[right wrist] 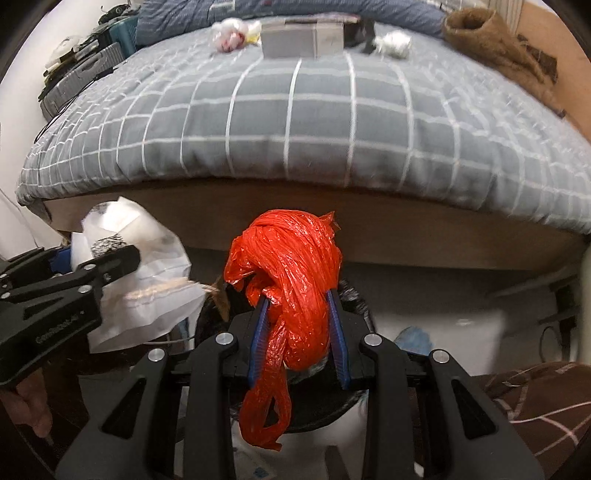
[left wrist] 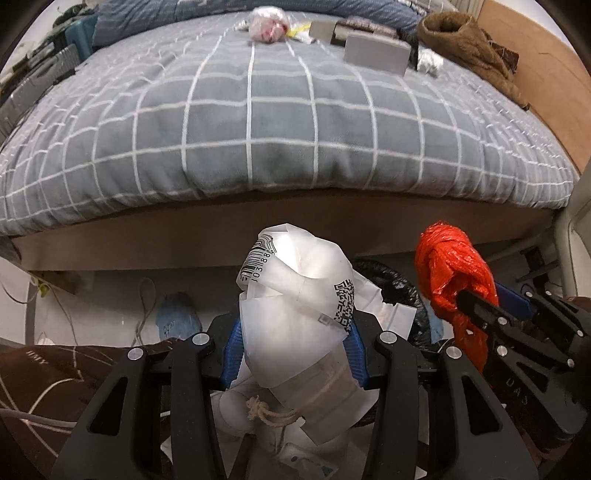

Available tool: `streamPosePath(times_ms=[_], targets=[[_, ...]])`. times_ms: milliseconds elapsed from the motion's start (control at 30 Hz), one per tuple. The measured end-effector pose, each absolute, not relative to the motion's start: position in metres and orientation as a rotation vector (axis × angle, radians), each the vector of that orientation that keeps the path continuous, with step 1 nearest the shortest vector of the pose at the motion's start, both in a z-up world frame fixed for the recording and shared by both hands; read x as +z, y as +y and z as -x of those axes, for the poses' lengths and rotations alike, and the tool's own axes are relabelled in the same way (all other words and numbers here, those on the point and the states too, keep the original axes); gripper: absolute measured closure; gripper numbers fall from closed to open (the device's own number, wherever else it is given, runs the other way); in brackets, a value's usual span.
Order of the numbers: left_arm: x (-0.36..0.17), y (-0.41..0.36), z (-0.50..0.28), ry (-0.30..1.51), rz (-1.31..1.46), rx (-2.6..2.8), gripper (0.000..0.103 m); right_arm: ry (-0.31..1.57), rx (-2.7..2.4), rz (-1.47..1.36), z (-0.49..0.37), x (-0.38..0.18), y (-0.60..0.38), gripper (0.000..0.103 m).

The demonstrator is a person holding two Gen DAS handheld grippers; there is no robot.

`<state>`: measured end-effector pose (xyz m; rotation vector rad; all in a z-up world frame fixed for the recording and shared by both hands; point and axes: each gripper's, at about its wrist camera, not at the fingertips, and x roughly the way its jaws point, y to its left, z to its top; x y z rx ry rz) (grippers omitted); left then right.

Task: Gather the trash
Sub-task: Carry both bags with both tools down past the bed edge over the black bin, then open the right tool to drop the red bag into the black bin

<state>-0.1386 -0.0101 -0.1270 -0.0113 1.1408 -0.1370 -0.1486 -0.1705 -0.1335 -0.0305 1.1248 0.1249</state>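
My left gripper [left wrist: 295,332] is shut on a crumpled white plastic mailer bag [left wrist: 295,317] with a barcode and a QR code; it also shows in the right wrist view [right wrist: 144,273]. My right gripper [right wrist: 299,314] is shut on a knotted red plastic bag [right wrist: 291,280], which also shows in the left wrist view [left wrist: 448,266]. Both are held side by side over a black-lined bin [left wrist: 391,280] in front of the bed. More trash lies at the far end of the bed: a clear bag with red bits [left wrist: 267,22] and a white crumpled wad [right wrist: 393,43].
A bed with a grey checked duvet [left wrist: 280,122] fills the view ahead. Grey boxes [left wrist: 376,51] and a brown fleece garment [left wrist: 465,48] lie on it. Suitcases [right wrist: 74,77] stand to the left. Cables and a blue slipper [left wrist: 177,317] lie on the floor.
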Motion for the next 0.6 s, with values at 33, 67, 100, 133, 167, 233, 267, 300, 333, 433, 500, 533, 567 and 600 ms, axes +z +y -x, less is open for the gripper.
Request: streamPosePath(times_ms=[33,67,100,133,167,233,267,300,333,433,500,533,567,600], targets=[[-0.129,-0.01,0.137,1.143,0.013,-0.139,0.058,1.132,0.127,0.033,0.148,-0.137,-0.17,0.074],[-0.132,-0.01,0.135,1.148,0.013,-0.14,0.058,1.139,0.129,0.034,0.146,-0.141,-0.169,0.074],[-0.135,-0.009,0.133,1.152,0.015,-0.142,0.058,1.151,0.13,0.034,0.144,-0.145,-0.168,0.074],[-0.138,-0.009,0.131,1.156,0.016,-0.143,0.058,1.161,0.129,0.036,0.142,-0.149,-0.168,0.074],[-0.143,-0.007,0.129,1.169,0.016,-0.144,0.058,1.168,0.128,0.038,0.14,-0.152,-0.168,0.074],[-0.152,-0.004,0.125,1.192,0.023,-0.143,0.058,1.189,0.126,0.044,0.136,-0.16,-0.166,0.074],[-0.155,-0.002,0.123,1.197,0.027,-0.14,0.058,1.195,0.126,0.045,0.135,-0.163,-0.165,0.074],[-0.157,0.0,0.121,1.2,0.028,-0.136,0.058,1.205,0.125,0.052,0.132,-0.168,-0.164,0.074],[-0.158,0.002,0.119,1.202,0.028,-0.131,0.058,1.211,0.124,0.057,0.131,-0.171,-0.162,0.074],[-0.165,0.011,0.115,1.212,0.036,-0.114,0.058,1.239,0.124,0.067,0.126,-0.18,-0.156,0.074],[-0.168,0.013,0.111,1.22,0.042,-0.105,0.058,1.253,0.125,0.067,0.125,-0.183,-0.152,0.073],[-0.169,0.016,0.111,1.22,0.044,-0.1,0.058,1.256,0.129,0.069,0.125,-0.183,-0.149,0.073],[-0.169,0.019,0.111,1.219,0.045,-0.094,0.058,1.259,0.138,0.074,0.121,-0.184,-0.146,0.073],[-0.17,0.019,0.109,1.221,0.046,-0.092,0.058,1.258,0.142,0.081,0.121,-0.184,-0.143,0.073]])
